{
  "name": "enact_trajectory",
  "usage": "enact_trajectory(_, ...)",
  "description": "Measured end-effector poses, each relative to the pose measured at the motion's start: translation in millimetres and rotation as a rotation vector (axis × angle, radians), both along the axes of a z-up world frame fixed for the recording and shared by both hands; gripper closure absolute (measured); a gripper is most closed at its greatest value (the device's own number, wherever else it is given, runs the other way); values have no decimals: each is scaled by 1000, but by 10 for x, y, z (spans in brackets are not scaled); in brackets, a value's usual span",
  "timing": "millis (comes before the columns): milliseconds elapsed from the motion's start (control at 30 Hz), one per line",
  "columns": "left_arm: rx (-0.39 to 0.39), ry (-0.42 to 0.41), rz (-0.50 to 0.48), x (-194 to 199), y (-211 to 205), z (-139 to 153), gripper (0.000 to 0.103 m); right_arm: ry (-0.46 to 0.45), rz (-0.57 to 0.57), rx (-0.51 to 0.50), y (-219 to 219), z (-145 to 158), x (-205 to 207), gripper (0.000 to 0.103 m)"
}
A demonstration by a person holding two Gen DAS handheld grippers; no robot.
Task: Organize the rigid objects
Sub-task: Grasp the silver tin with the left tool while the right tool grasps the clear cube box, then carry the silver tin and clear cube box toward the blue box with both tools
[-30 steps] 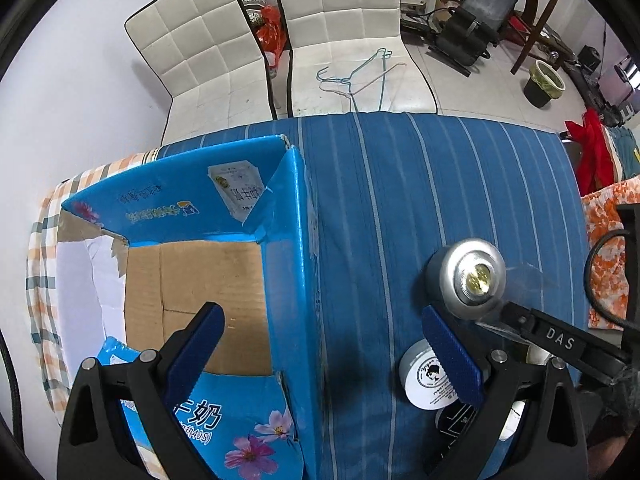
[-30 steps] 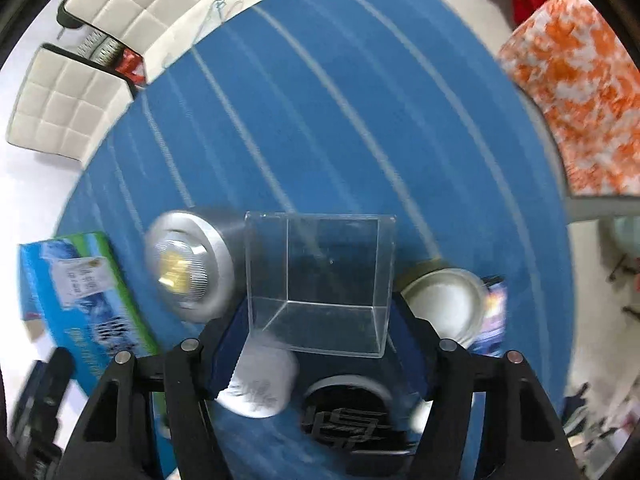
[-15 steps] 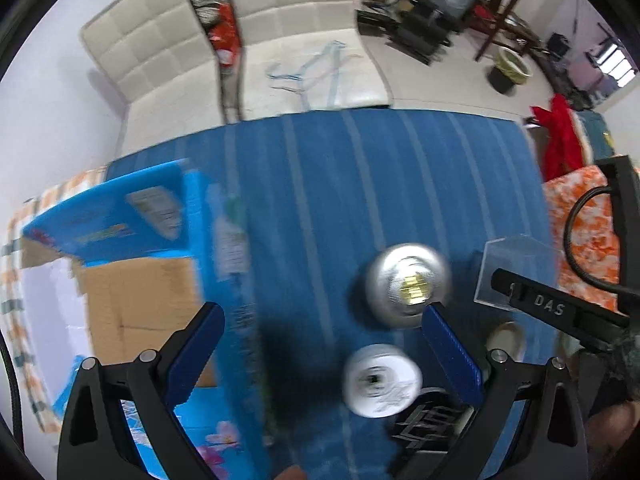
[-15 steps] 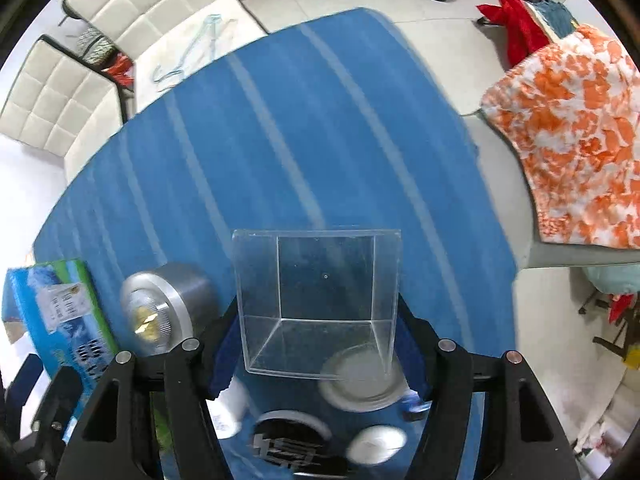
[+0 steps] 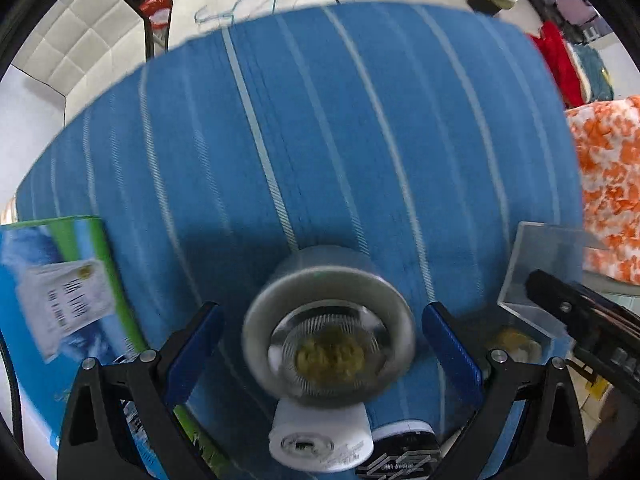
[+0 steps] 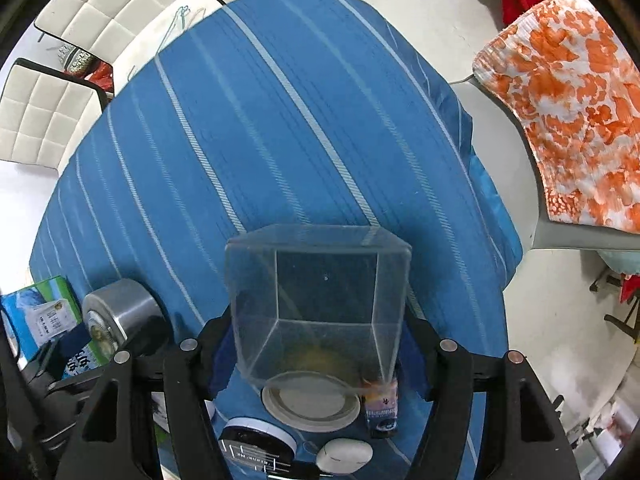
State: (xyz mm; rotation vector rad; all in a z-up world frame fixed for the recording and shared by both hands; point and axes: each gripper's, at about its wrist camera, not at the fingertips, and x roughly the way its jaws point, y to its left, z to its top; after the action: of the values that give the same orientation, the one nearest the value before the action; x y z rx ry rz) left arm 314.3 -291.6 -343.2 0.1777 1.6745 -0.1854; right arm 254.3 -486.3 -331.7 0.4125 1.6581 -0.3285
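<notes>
A silver round lamp [image 5: 328, 340] sits on the blue striped cloth [image 5: 320, 140]. My left gripper [image 5: 324, 348] is open and straddles it, a blue pad on each side with a narrow gap. The lamp [image 6: 120, 312] also shows at the left of the right wrist view. My right gripper [image 6: 318, 360] is shut on a clear plastic box [image 6: 320, 304], held above the cloth; this clear box [image 5: 548, 272] appears at the right of the left wrist view. An open blue carton [image 5: 52, 288] lies at the left.
Close to the grippers lie a white jar [image 5: 320, 436], a black-lidded tin [image 6: 256, 444], a pale round lid [image 6: 312, 400], a small bottle [image 6: 380, 408] and a white oval piece [image 6: 344, 456]. White chairs [image 6: 80, 40] stand beyond the table; an orange-patterned cloth [image 6: 580, 100] lies right.
My left gripper swung right from over the carton and came down around the silver lamp. My right gripper kept its hold on the clear box and drifted right, away from the lamp.
</notes>
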Motion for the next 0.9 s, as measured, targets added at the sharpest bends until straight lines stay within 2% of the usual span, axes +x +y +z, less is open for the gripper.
enact_trajectory(33, 3, 6, 6, 6, 3, -68, 2, 8, -4, 2, -15, -41, 2, 33)
enact_trajectory(67, 1, 11, 9, 10, 6, -111, 5, 10, 12, 47, -9, -64, 4, 33)
enact_trajectory(100, -1, 14, 13, 12, 16, -148, 21, 16, 11, 45, -10, -98, 9, 33)
enact_trajectory(167, 8, -8, 11, 10, 35, -173, 22, 24, 9, 38, -5, -162, 21, 34)
enact_trajectory(267, -3, -49, 10, -14, 28, -114, 34, 23, 19, 3, 18, -191, 25, 36)
enact_trajectory(433, 3, -88, 12, -110, 43, -53, 34, 10, 37, -24, 42, -149, -17, 37)
enact_trajectory(600, -3, -144, 3, -398, -11, 249, 34, -15, 37, -38, 83, -15, -80, 37)
enact_trajectory(667, -6, -155, 1, -364, -81, 291, 34, -26, 37, -32, 103, 42, -101, 37)
enact_trajectory(900, -24, -252, 5, -633, 83, 874, 34, -99, 76, -26, 322, 451, -183, 37)
